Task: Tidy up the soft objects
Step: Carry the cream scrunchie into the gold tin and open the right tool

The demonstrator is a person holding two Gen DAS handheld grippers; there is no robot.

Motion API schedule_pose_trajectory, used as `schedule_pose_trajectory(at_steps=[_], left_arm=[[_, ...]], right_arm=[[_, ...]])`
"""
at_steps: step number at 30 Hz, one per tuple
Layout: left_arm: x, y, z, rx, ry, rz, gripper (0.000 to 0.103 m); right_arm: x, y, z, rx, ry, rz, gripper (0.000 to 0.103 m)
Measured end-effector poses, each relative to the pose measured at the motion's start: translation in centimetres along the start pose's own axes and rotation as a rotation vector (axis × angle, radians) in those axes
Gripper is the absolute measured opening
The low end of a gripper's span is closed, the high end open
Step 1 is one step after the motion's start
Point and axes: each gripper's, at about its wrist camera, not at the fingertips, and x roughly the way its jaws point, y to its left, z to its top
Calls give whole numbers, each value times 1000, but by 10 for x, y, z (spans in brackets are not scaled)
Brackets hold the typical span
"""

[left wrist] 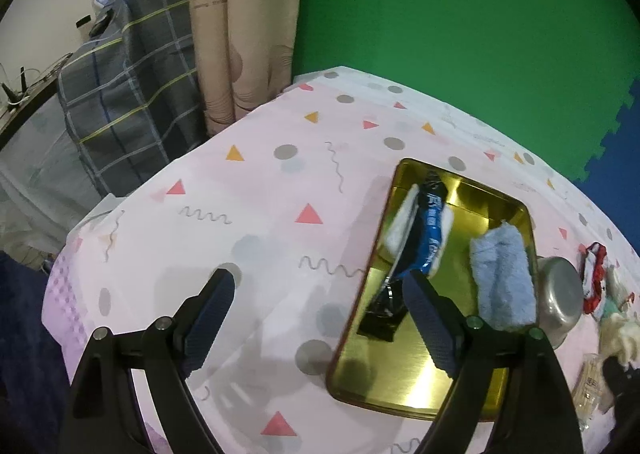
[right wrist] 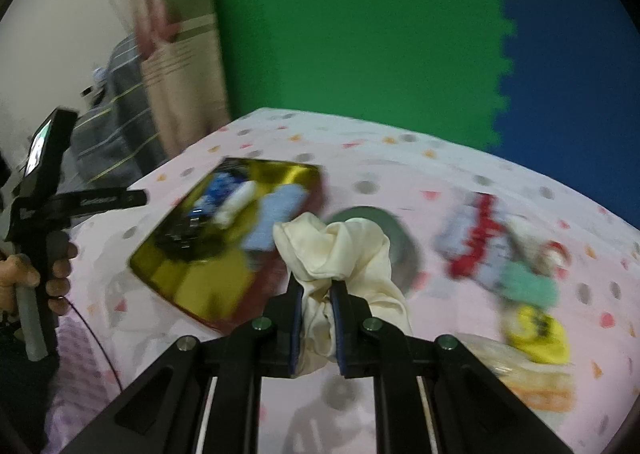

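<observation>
A: What does the right tool (right wrist: 316,290) have?

B: A cream cloth (right wrist: 340,246), pinched between nearly closed jaws and lifted off the surface (right wrist: 400,170), just beside the gold tray (right wrist: 176,278). I judge it is bound there, since a blue towel (left wrist: 502,282) and a blue packet (left wrist: 428,238) already lie inside.

A: And the left tool (left wrist: 316,286)?

B: Spread wide, gripping nothing, hovering over the tray's near-left edge, probably keeping clear.

tray (left wrist: 436,394) on table (left wrist: 256,198) holds towel (left wrist: 502,282) and packet (left wrist: 430,232), bowl (left wrist: 560,292) just right of it, my cloth (right wrist: 340,250) above.
</observation>
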Motion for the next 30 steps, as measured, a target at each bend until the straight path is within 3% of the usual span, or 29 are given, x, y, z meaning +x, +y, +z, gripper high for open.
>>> schedule_pose_trajectory(at_steps=[8, 20, 27, 30], left_arm=[[5, 8, 0, -31, 24, 2, 84], [9, 4, -1, -21, 34, -5, 84], [9, -2, -2, -6, 33, -10, 84], [7, -4, -3, 0, 29, -13, 84]], right_arm=[[50, 54, 10, -74, 60, 93, 13], [95, 76, 13, -92, 128, 125, 16], [95, 76, 11, -91, 129, 116, 39], [92, 75, 11, -94, 126, 115, 41]])
